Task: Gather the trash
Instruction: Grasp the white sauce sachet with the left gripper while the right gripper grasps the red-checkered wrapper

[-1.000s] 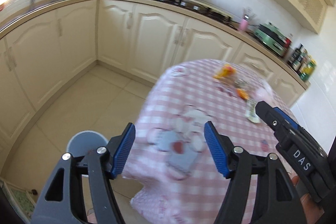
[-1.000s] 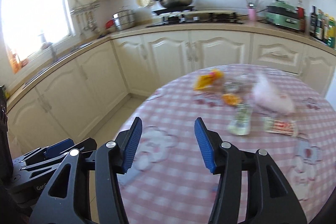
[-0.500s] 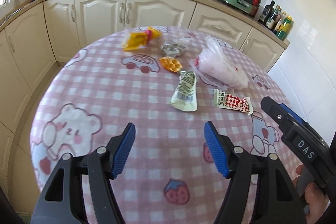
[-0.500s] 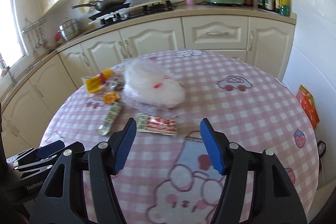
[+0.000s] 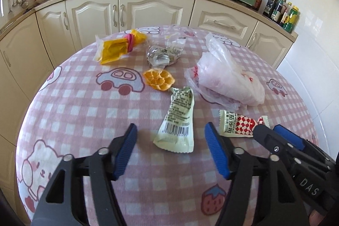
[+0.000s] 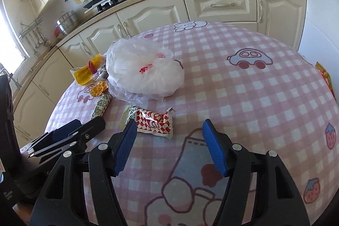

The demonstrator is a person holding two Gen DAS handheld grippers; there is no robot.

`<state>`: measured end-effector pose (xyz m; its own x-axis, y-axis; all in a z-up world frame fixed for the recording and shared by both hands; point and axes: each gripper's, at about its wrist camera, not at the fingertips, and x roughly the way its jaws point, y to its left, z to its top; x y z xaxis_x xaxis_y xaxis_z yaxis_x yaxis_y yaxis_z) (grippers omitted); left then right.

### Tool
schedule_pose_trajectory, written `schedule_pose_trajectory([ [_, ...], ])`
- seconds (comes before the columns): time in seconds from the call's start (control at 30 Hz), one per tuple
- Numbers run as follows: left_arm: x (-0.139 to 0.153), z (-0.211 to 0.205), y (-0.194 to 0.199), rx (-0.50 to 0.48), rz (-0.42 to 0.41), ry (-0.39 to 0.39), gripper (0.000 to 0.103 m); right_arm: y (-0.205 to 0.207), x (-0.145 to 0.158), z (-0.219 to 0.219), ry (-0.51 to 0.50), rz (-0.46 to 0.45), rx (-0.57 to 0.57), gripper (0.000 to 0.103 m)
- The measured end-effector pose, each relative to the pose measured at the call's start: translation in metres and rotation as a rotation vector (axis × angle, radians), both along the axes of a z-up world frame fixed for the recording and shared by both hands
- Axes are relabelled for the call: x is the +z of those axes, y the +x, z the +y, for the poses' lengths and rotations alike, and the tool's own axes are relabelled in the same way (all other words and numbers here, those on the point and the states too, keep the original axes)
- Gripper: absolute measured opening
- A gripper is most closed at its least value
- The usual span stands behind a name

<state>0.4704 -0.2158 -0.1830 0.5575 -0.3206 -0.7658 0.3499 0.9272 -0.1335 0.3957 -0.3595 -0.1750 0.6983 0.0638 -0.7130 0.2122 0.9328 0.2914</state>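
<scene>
Two grippers poised over trash on a pink checked table

The left gripper (image 5: 170,145) hung above the table (image 5: 84,115), its jaws apart and just narrowing, with the pale green-printed wrapper (image 5: 178,120) lying flat ahead between them, untouched. The right gripper (image 6: 167,141) stood spread and empty, just beside the red-and-white checked packet (image 6: 152,120) (its left finger overlapped the packet's near end in that view). Farther back lay a crumpled white plastic bag (image 5: 224,77), an orange blister tray (image 5: 159,79), a clear wrapper (image 5: 165,54) and a yellow packet (image 5: 118,48).
</scene>
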Motion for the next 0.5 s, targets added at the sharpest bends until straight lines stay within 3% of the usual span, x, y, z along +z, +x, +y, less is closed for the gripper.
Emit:
schedule_pose_trajectory([
  [0.07, 0.000, -0.002, 0.002, -0.010, 0.000, 0.004, 0.035, 0.004, -0.001, 0.004, -0.011, 0.008, 0.007, 0.063],
  [0.23, 0.000, 0.001, 0.004, -0.013, 0.008, -0.029, 0.020, 0.012, -0.001, 0.015, -0.075, 0.037, 0.026, 0.059],
  [0.4, 0.000, 0.010, -0.005, -0.023, 0.018, -0.065, 0.011, 0.016, -0.003, 0.022, -0.109, 0.053, 0.035, 0.024],
  [0.5, 0.002, 0.018, -0.016, -0.029, 0.024, -0.093, 0.005, 0.015, -0.003, 0.022, -0.099, 0.046, 0.044, 0.015],
])
